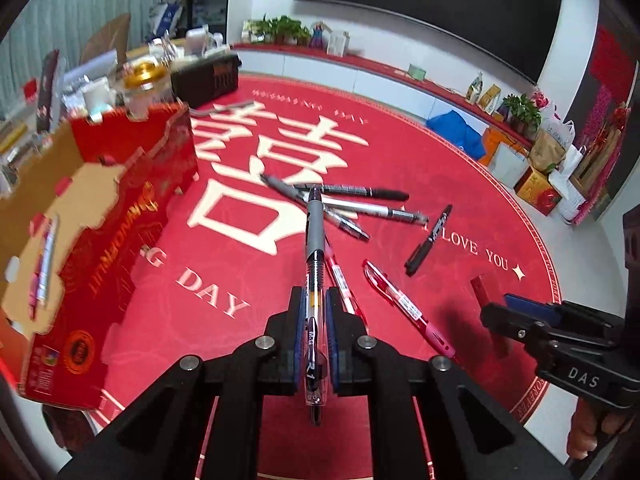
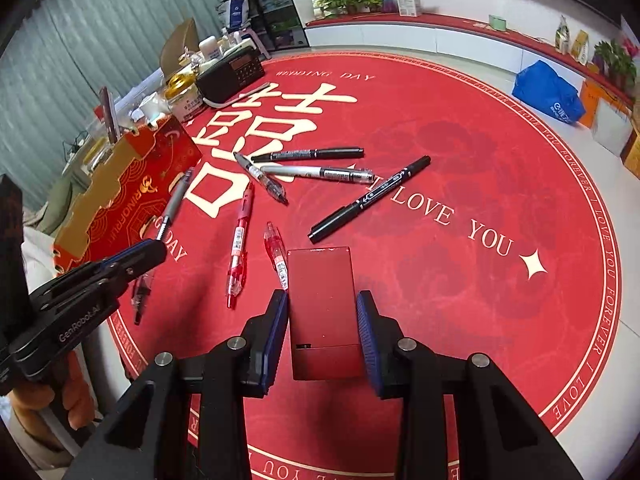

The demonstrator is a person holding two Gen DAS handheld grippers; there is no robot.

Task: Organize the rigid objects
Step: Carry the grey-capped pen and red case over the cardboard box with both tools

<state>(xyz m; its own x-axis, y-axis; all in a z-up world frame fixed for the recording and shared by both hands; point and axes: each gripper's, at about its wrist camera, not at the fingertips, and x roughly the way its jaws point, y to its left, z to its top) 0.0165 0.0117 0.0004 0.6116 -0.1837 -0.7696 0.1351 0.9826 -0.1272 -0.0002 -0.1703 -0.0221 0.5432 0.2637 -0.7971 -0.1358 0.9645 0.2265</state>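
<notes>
Nearest my left camera, a clear-barrelled pen with a grey grip (image 1: 315,280) lies clamped lengthwise between the blue pads of my left gripper (image 1: 314,312), its tip pointing away from me, lifted above the round red mat (image 1: 400,136). My right gripper (image 2: 323,320) holds a flat red box (image 2: 322,312); both pads press against its long sides, and it juts forward over the mat.

On the mat beyond, loose pens lie scattered. Two red gel pens (image 2: 239,240) and (image 2: 276,254) lie just ahead of the red box, the second partly hidden behind its corner. Further on, a black marker (image 2: 370,198) lies diagonally by itself. Three more pens cross in a small pile: a black one (image 2: 308,154), a silver one (image 2: 316,173) and a short grey one (image 2: 260,177).

To the left stands an open red carton (image 1: 132,216) with a cardboard interior; inside, pink and white pens (image 1: 42,264) rest on its floor. Behind the carton I see a gold-lidded jar (image 2: 182,90) and a black radio (image 2: 230,74) at the mat's far edge.
</notes>
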